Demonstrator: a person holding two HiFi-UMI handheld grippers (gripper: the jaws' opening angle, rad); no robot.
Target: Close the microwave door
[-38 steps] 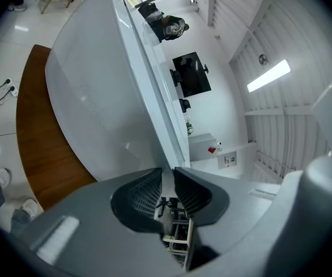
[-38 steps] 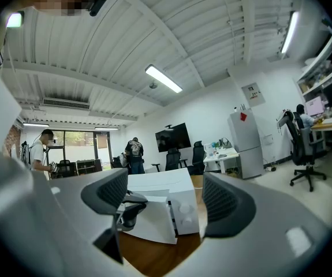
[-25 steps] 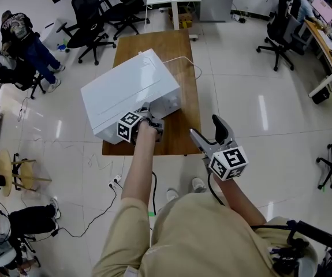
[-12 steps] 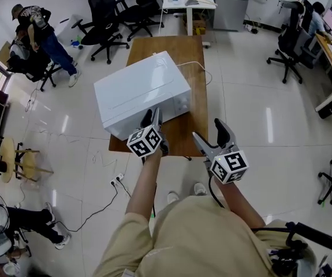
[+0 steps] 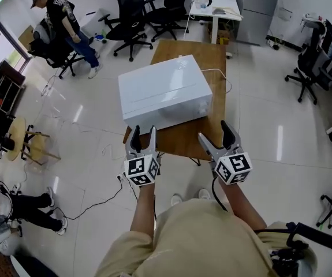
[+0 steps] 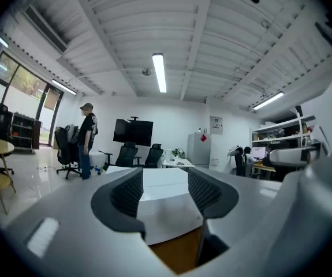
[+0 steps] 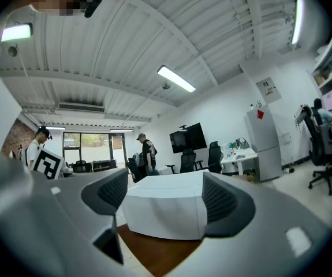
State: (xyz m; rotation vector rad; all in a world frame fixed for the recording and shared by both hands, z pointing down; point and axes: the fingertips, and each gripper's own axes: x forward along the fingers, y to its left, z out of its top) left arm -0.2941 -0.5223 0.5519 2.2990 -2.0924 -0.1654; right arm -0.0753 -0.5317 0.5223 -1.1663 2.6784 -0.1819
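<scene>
The microwave (image 5: 164,94) lies just ahead, front toward me, nearest my left tongs (image 5: 143,133), which are opening on nothing; my right tongs (image 5: 215,131) gape empty.

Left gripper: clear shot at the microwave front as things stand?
Probably yes. The left gripper, jaws opening and empty, hangs by the near edge of the table, pointed at the microwave; nothing stands between them.

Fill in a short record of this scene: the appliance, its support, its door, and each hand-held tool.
appliance: white box-shaped microwave
support: brown wooden table, microwave on it
door: looks shut, flush with the body
left tool: clear of the microwave, jaws opening, nothing between them
right tool: clear of the microwave, jaws apart, empty
</scene>
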